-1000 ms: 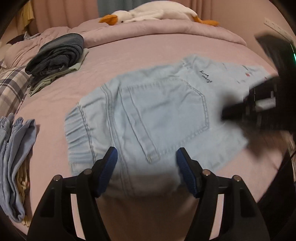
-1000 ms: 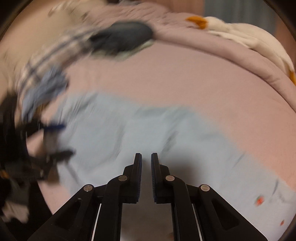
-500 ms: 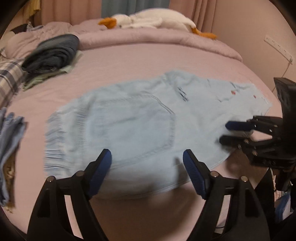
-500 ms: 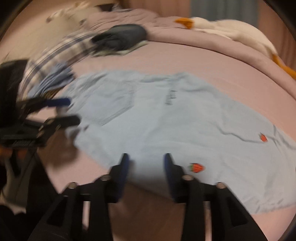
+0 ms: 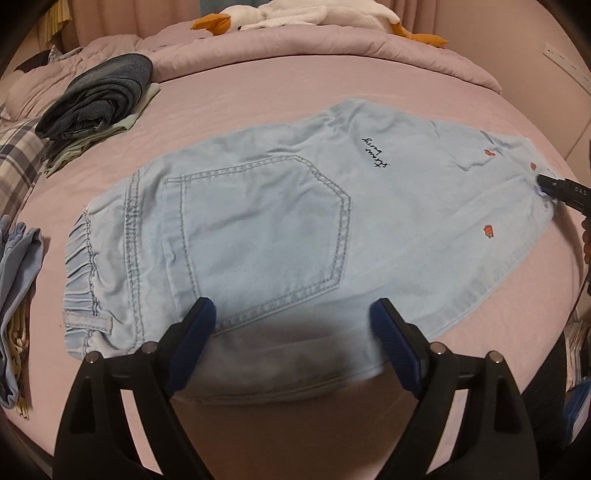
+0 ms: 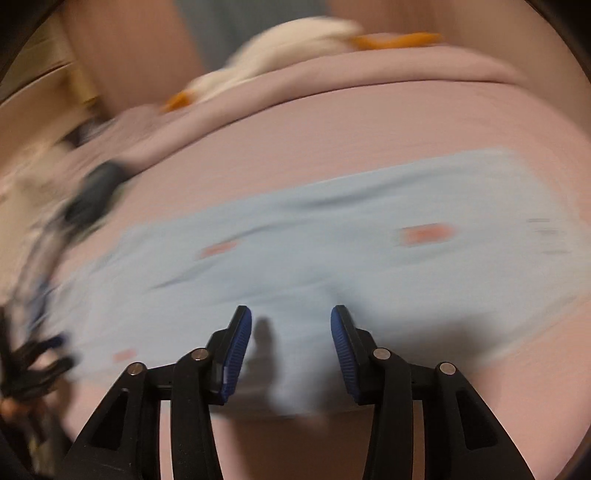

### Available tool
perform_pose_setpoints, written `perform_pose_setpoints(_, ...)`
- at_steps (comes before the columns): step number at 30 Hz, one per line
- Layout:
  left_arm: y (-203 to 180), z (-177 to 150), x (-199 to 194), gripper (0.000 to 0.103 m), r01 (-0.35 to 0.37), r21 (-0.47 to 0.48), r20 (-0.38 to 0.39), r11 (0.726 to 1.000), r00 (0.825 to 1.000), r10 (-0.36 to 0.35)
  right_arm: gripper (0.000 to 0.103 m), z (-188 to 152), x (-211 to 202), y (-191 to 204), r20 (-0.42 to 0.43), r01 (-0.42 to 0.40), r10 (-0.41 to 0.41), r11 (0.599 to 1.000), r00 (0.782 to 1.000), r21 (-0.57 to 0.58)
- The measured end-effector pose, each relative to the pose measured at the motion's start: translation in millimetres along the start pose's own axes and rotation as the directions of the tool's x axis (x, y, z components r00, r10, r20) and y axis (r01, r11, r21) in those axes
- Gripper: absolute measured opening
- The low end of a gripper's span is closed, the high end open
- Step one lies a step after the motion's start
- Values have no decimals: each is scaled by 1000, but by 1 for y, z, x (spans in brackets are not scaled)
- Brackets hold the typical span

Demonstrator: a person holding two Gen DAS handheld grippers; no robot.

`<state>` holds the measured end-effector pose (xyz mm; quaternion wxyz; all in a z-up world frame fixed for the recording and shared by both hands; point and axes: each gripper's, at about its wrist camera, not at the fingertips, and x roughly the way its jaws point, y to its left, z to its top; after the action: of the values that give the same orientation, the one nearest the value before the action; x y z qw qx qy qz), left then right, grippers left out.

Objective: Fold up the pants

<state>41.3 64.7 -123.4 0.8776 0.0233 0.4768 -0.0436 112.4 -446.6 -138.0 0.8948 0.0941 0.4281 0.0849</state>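
A pink bed (image 5: 258, 85) fills the view, with a plush goose (image 5: 314, 14) along the far edge and a stack of folded dark clothes (image 5: 99, 92) to the left. The light-blue denim pants (image 5: 258, 229) lie flat across the middle, back pocket up, elastic waistband to the left and leg hems to the right. The left gripper (image 5: 293, 325) hovers over the near edge with its jaws wide apart, holding nothing. The right gripper (image 6: 291, 332) — its view badly blurred — sits at the hem end, jaws apart as well, cloth between them but not pinched. The denim looks soft and light; it should drape rather than hold shape, so pinching the waistband corner and the hem edge seems best.
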Motion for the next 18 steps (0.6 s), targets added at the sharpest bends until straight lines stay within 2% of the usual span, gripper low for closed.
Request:
perform_pose_setpoints(1, -1, 1, 0, 88, -4, -7, -5, 1000, 1000, 4, 43, 7, -2, -22, 15, 9, -10, 1000, 1000, 28)
perform_pose_setpoints(3, -3, 8, 0, 87, 17, -36, -15, 999, 1000, -17, 35, 17, -4, -49, 31, 45, -47, 997, 998, 59)
perform_pose_setpoints(5, -8, 16, -4, 87, 59, -66, -1, 996, 998, -60, 35, 30, -8, -70, 43, 144, -149, 984, 988, 102)
perform_pose_setpoints(7, -20, 27, -7, 87, 105, -70, 26, 992, 994, -104, 35, 45, -13, -90, 42, 242, -253, 954, 967, 175)
perform_pose_setpoints(9, -39, 40, -6, 87, 151, -47, 52, 987, 987, -149, 35, 56, -17, -85, 69, 232, -249, 953, 966, 193)
perform_pose_setpoints(10, -48, 45, -4, 87, 171, -34, 56, 985, 984, -169, 35, 61, -18, -77, 91, 198, -216, 964, 972, 176)
perform_pose_setpoints(12, -71, 57, 5, 87, 212, -7, 44, 977, 977, -211, 35, 72, -9, -46, 107, 27, -39, 994, 994, 110)
perform_pose_setpoints(14, -91, 65, 16, 87, 240, 14, 32, 971, 970, -241, 35, 81, 16, -12, 49, -94, 92, 995, 995, 37)
perform_pose_setpoints(16, -106, 68, 26, 86, 256, 19, 6, 966, 967, -256, 35, 86, 42, 15, -25, -148, 148, 989, 989, 10)
perform_pose_setpoints(18, -116, 66, 32, 86, 265, 25, -24, 964, 964, -265, 35, 91, 70, 23, -101, -160, 160, 987, 982, 15)
